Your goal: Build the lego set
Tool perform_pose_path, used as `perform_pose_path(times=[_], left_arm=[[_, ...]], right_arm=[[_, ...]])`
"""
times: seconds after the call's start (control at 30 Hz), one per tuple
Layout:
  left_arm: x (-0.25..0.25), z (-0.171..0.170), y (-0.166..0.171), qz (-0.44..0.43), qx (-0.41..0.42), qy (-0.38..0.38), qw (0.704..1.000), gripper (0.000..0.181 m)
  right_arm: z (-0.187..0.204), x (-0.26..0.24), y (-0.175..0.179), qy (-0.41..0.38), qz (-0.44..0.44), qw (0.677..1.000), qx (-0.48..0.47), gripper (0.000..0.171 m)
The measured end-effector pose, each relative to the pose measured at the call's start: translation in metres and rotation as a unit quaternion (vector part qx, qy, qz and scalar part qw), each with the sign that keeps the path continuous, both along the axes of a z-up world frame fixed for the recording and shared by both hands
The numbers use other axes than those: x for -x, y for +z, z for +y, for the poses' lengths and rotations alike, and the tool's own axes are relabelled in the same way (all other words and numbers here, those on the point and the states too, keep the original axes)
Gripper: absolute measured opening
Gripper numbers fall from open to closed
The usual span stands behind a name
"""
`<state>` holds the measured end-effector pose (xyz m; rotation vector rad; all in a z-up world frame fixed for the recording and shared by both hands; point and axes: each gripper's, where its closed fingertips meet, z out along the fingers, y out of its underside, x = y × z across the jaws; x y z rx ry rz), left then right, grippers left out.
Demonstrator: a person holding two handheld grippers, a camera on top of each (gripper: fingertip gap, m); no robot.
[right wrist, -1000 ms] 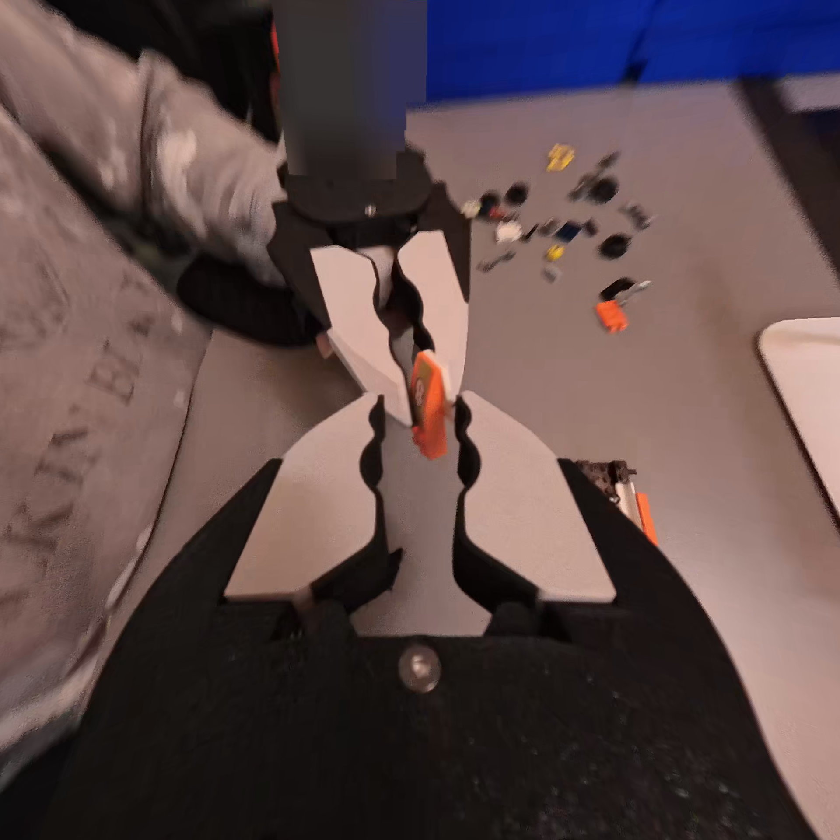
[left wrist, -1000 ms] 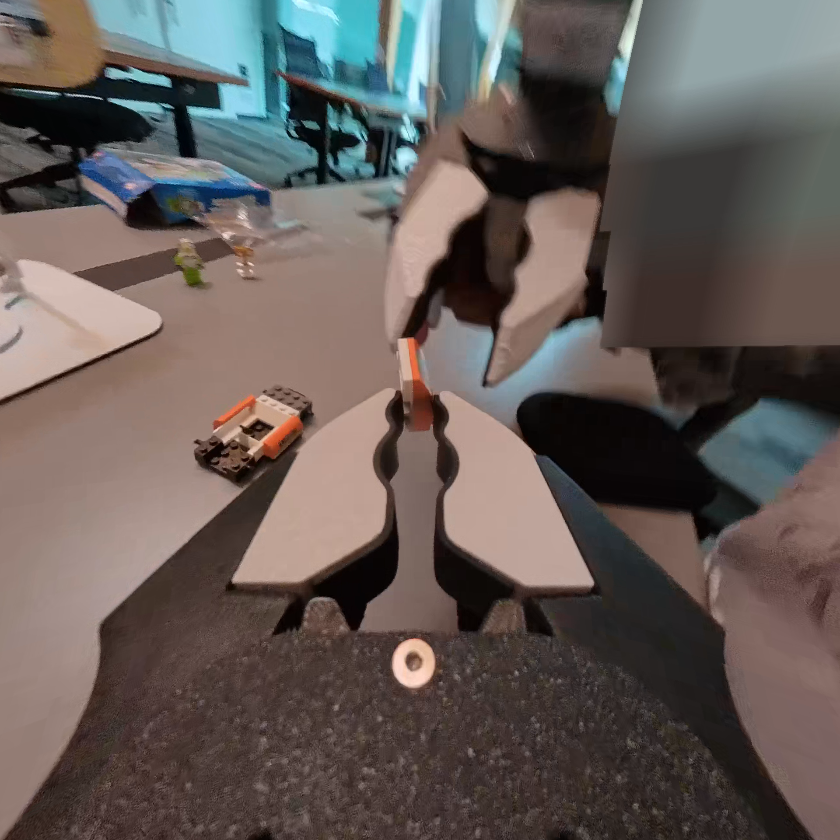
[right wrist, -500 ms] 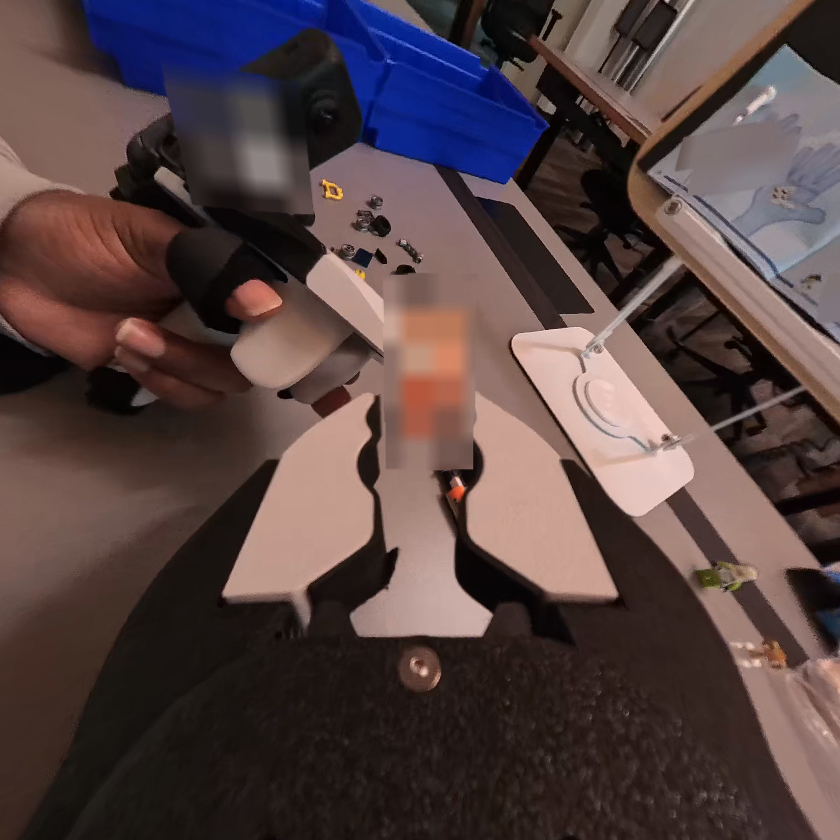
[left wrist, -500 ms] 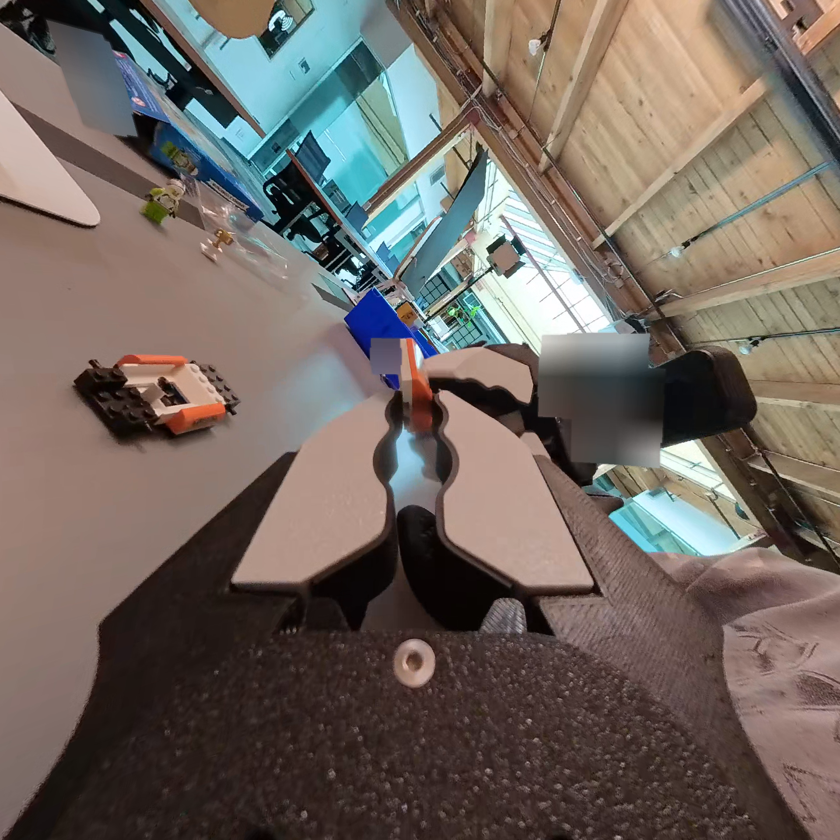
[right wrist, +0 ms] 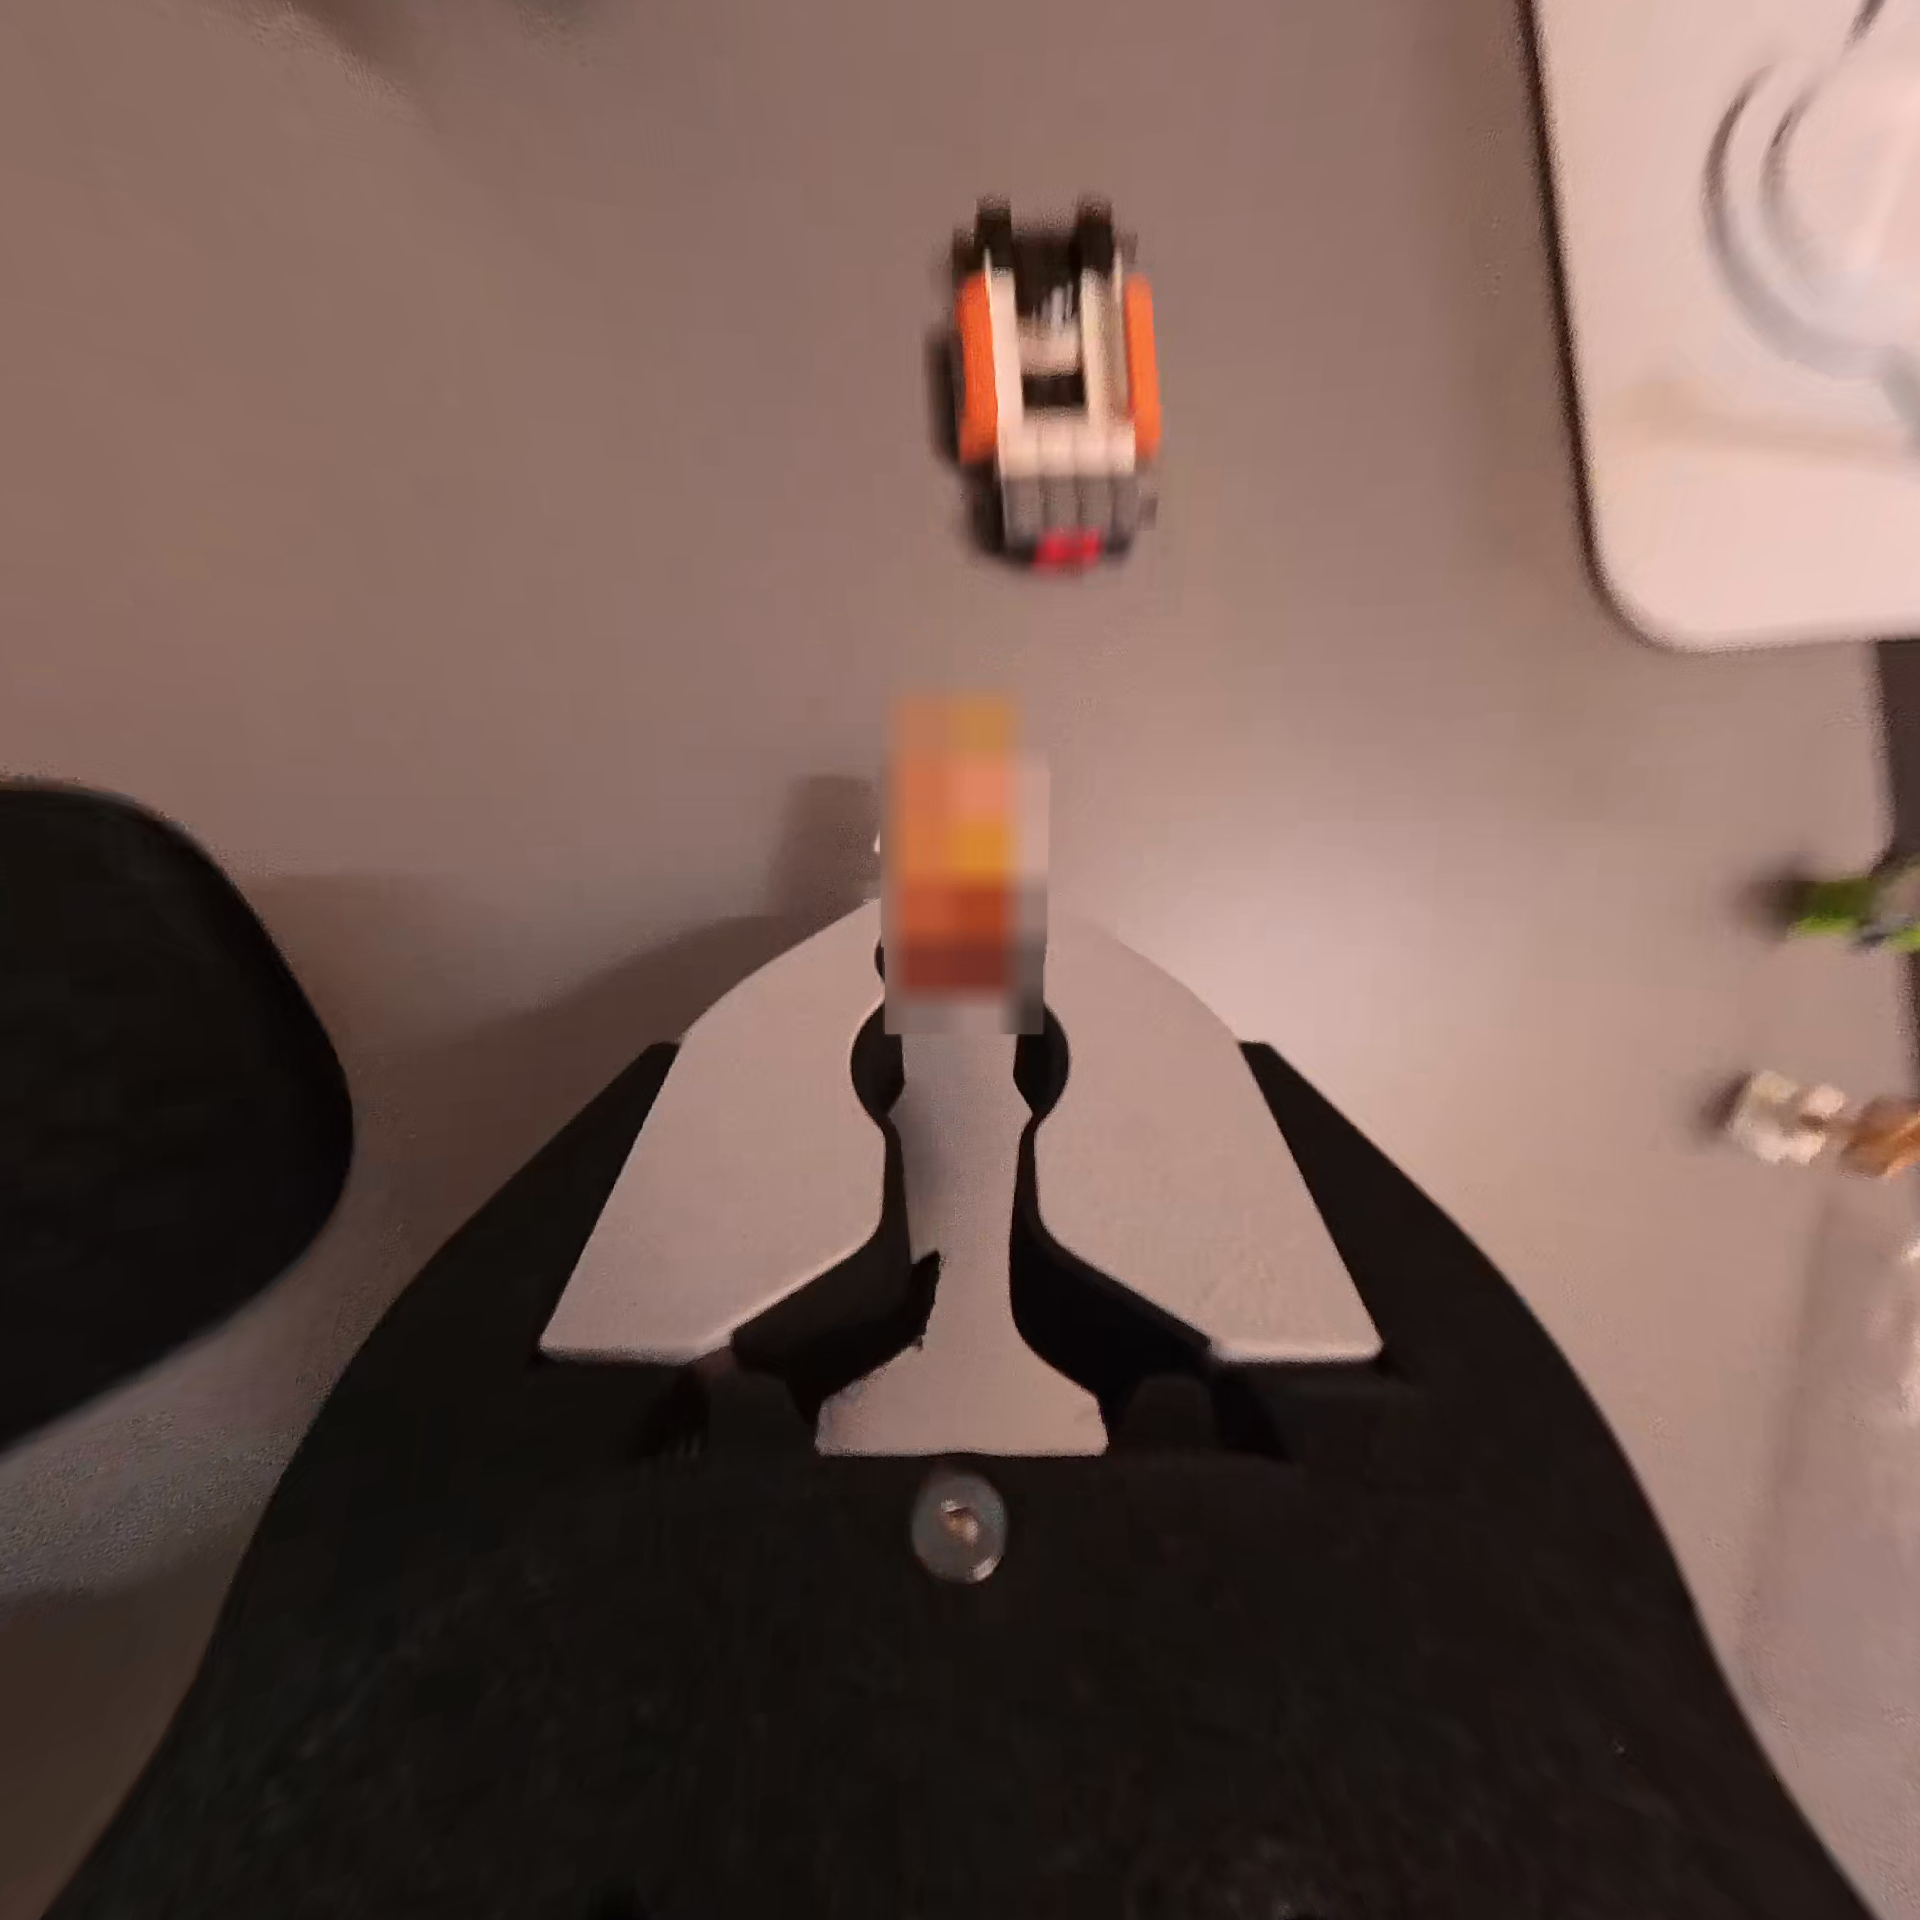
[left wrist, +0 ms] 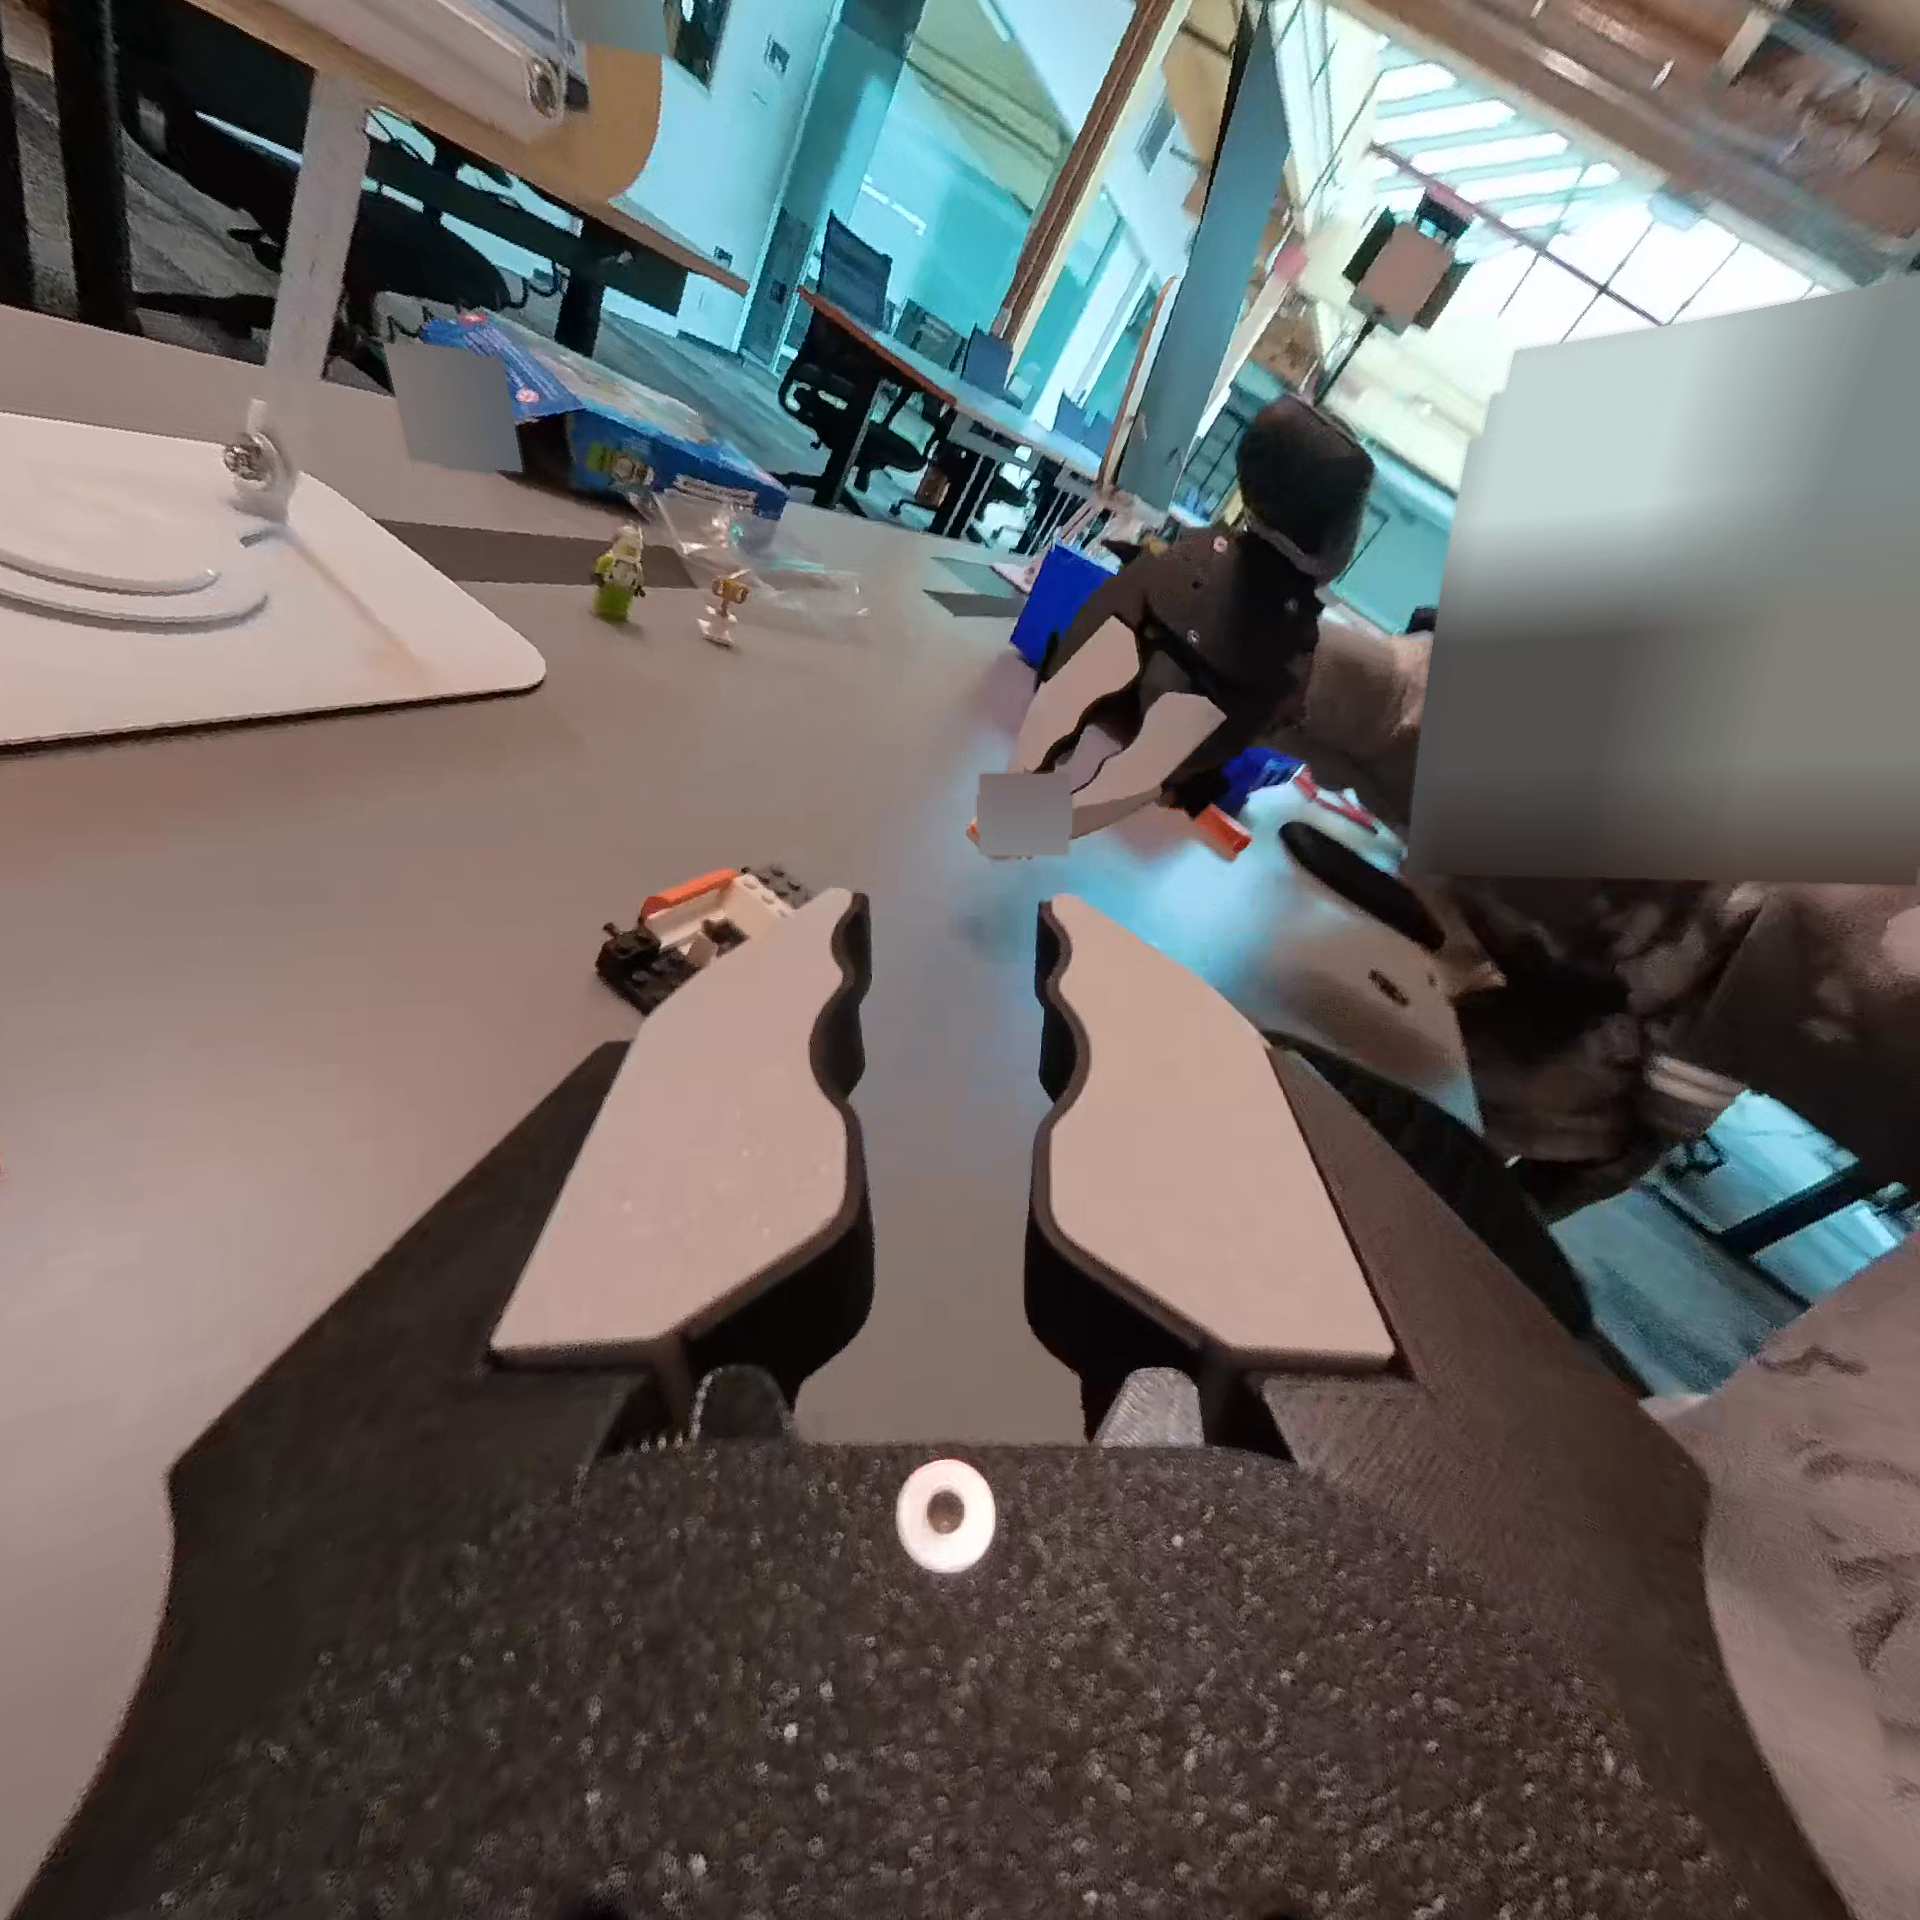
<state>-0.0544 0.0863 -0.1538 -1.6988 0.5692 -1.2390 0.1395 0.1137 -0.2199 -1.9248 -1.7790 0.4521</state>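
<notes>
My left gripper point(left wrist: 945, 914) is open and empty, low over the grey table point(left wrist: 312, 935). Just left of its left finger sits the partly built car point(left wrist: 707, 930), black, white and orange. My right gripper point(right wrist: 961, 935) is shut on a small orange and white piece point(right wrist: 951, 831), which sticks out past its tips under a mosaic patch. The car point(right wrist: 1055, 384) lies on the table ahead of that piece, apart from it. The left wrist view shows the right gripper point(left wrist: 1081, 779) beyond my left fingertips with an orange edge point(left wrist: 974, 831) at its tips.
A white stand base point(left wrist: 312, 644) lies at the left, also seen in the right wrist view point(right wrist: 1714, 416). A green minifigure point(left wrist: 620, 575), a small tan figure point(left wrist: 722, 613), a clear bag point(left wrist: 790, 582) and a blue box point(left wrist: 623, 457) stand farther back. A loose orange brick point(left wrist: 1221, 831) lies near the right gripper. My right fingertips sit around 20 cm from my left ones. About 20 cm separates my right fingertips from the green minifigure point(left wrist: 620, 575).
The left gripper opened and let go of the orange and white piece. The right gripper closed on it and carried it away; both grippers swung back over the table.
</notes>
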Motion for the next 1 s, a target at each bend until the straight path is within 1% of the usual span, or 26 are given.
perform_pose_path(times=[0.1, 0.2, 0.3, 0.43, 0.5, 0.53, 0.6, 0.67, 0.73, 0.8, 0.83, 0.9, 0.97, 1.0], left_arm=[[-0.007, -0.006, -0.01, 0.032, -0.011, -0.007, 0.999, 0.03], [-0.014, -0.01, -0.017, 0.059, -0.028, -0.015, 0.998, 0.031], [-0.018, -0.009, -0.024, 0.081, -0.035, -0.015, 0.996, 0.032], [-0.013, -0.001, -0.031, 0.117, -0.055, 0.012, 0.992, 0.032], [-0.01, 0.003, -0.031, 0.125, -0.061, 0.023, 0.99, 0.033], [-0.008, 0.004, -0.032, 0.126, -0.061, 0.025, 0.99, 0.033], [-0.006, 0.005, -0.032, 0.127, -0.06, 0.029, 0.99, 0.032], [-0.005, 0.007, -0.034, 0.135, -0.064, 0.029, 0.988, 0.032], [-0.004, 0.01, -0.035, 0.146, -0.079, 0.033, 0.986, 0.027], [-0.003, 0.016, -0.03, 0.152, -0.106, 0.051, 0.981, 0.018], [-0.002, 0.021, -0.026, 0.153, -0.122, 0.062, 0.979, 0.013], [0.0, 0.033, -0.015, 0.153, -0.156, 0.089, 0.972, 0.0], [0.004, 0.045, -0.001, 0.157, -0.189, 0.122, 0.962, 0.0], [0.006, 0.051, 0.006, 0.161, -0.207, 0.138, 0.955, 0.0]], right_arm=[[0.002, -0.038, -0.019, -0.006, -0.034, 0.999, 0.02, 0.017], [0.004, -0.061, -0.03, -0.013, -0.055, 0.998, 0.025, 0.017], [0.007, -0.068, -0.037, -0.014, -0.062, 0.998, 0.021, 0.017], [0.01, -0.071, -0.041, -0.013, -0.067, 0.998, 0.011, 0.017], [0.013, -0.074, -0.04, -0.026, -0.07, 0.997, 0.008, 0.029], [0.015, -0.073, -0.036, -0.036, -0.058, 0.998, 0.004, 0.034], [0.016, -0.063, -0.017, -0.062, 0.002, 0.998, -0.008, 0.04], [0.015, -0.043, 0.012, -0.09, 0.093, 0.991, -0.031, 0.042], [0.014, -0.02, 0.043, -0.123, 0.193, 0.971, -0.065, 0.044], [0.014, 0.002, 0.07, -0.161, 0.278, 0.941, -0.102, 0.042], [0.014, 0.013, 0.082, -0.176, 0.315, 0.925, -0.121, 0.036], [0.017, 0.031, 0.1, -0.206, 0.364, 0.893, -0.167, 0.017], [0.026, 0.044, 0.112, -0.234, 0.383, 0.867, -0.216, 0.0], [0.032, 0.051, 0.116, -0.245, 0.38, 0.861, -0.234, 0.0]])
